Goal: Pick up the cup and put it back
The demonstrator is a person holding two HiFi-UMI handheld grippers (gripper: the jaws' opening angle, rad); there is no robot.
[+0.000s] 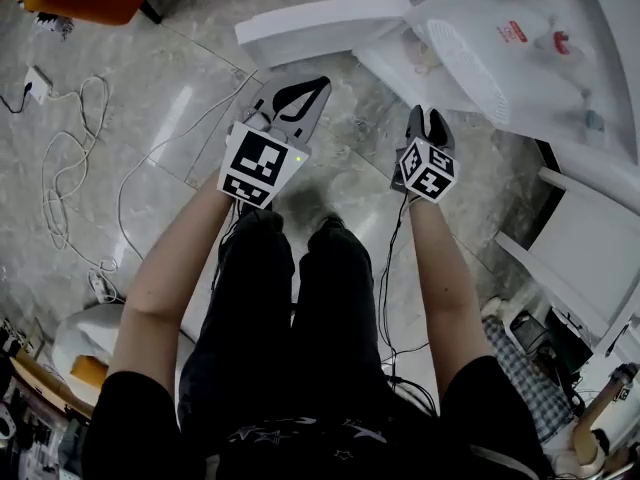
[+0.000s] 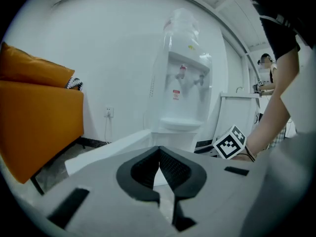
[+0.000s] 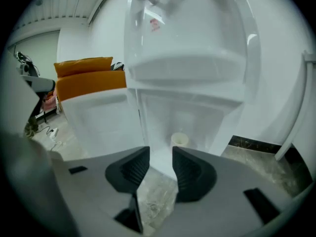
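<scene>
- pale grey plastic left tongs [image 1: 300, 100], inner pads [image 2: 174, 168] black and ribbed; the cube on them is white with black square markers;
- pale grey plastic right tongs [image 1: 428, 120], with the same black ribbed pads [image 3: 190, 172]; its cube is black-and-white too;
- small round cream cup [image 3: 179, 140], plain;
- tall white plastic water dispenser [image 2: 183, 83], plain except for a red label [image 2: 176, 94] and a reddish tap [image 2: 182, 69];
- bright orange cushioned sofa [image 2: 34, 117], no pattern;
- polished stone floor [image 1: 190, 88], grey with paler marbled veining; thin white cables [image 1: 60, 158] lie across it;
- person's plain black trousers [image 1: 300, 308];
- woven cloth [image 1: 525, 378] in a small dark-and-light check.
</scene>
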